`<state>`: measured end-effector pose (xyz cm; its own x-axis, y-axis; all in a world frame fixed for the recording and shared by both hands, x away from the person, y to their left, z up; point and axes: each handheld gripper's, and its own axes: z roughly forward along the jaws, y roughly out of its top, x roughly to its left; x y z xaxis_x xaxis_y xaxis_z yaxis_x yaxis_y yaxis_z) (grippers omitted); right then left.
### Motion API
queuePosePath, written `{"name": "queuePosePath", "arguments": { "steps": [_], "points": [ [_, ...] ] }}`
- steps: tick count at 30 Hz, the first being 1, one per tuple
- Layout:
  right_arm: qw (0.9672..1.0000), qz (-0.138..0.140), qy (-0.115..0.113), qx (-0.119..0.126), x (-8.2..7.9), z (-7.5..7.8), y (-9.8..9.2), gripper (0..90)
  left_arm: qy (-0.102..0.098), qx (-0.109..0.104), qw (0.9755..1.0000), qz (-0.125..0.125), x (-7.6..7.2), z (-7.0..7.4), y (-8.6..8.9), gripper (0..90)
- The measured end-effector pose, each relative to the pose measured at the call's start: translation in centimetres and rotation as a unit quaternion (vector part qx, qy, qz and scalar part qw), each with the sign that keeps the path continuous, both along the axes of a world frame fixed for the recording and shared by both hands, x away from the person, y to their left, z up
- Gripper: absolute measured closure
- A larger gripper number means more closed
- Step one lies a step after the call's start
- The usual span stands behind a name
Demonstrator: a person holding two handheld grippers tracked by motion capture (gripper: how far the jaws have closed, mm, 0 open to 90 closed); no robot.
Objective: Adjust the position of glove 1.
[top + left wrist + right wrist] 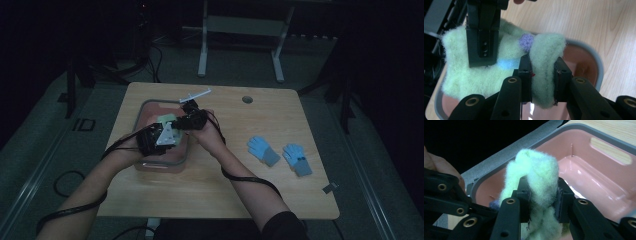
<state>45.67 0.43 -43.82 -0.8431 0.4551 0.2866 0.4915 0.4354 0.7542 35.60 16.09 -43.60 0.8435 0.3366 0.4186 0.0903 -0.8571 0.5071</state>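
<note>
A pale green fuzzy glove (486, 75) is held up over a pink tub (599, 182) with a grey rim, which stands on the left part of the wooden worktop (235, 170). In the left gripper view, the left gripper (542, 80) is seen with its jaws closed on a thick fold of the glove, the pads pressed into the fleece on both sides; a small purple patch and a light blue patch are seen on the fabric just beside that fold. The right gripper (541, 200) is likewise clamped on a bunched part of the same glove, its jaws squeezed against the material. In the high view, both grippers are seen close together above the tub. Two blue gloves (280, 155) with grey cuffs are laid flat on the right part of the worktop, well apart from the tub.
</note>
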Motion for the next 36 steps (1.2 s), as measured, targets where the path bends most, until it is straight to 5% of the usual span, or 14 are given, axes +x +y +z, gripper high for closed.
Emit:
{"name": "queuePosePath", "arguments": {
  "steps": [13,17,19,20,24,28,33,36],
  "points": [
    [0.9993,-0.005,0.024,-0.029,1.9,-2.0,2.4,68.5,0.024,-0.004,0.9997,-0.002,2.3,-2.5,2.1,73.1],
    [0.9982,-0.015,0.028,-0.051,2.1,-2.6,2.2,58.1,0.068,0.01,0.9976,0.009,3.7,-3.7,1.7,72.7],
    [0.9983,-0.016,0.029,-0.049,2.0,-2.7,1.9,55.5,0.074,0.013,0.9971,0.016,4.0,-4.0,1.7,72.4],
    [0.9986,-0.013,0.022,-0.047,1.8,-2.7,1.3,53.8,0.096,0.021,0.9949,0.023,4.7,-4.7,1.8,72.1],
    [0.9988,-0.01,0.022,-0.042,1.4,-2.6,0.4,53.2,0.113,0.029,0.9928,0.028,5.0,-5.3,1.7,69.8],
    [0.9989,0.002,0.021,-0.043,0.8,-2.7,-0.9,48.6,0.118,0.019,0.992,0.041,5.0,-5.2,1.6,51.1],
    [0.9993,0.013,0.016,-0.031,0.0,-2.2,-2.4,44.9,0.119,-0.049,0.9879,0.087,4.3,-3.8,2.1,23.0],
    [0.9993,0.019,0.008,-0.03,-0.4,-1.8,-3.2,39.5,0.126,-0.075,0.9842,0.1,3.9,-3.3,2.2,14.3]
  ]
}}
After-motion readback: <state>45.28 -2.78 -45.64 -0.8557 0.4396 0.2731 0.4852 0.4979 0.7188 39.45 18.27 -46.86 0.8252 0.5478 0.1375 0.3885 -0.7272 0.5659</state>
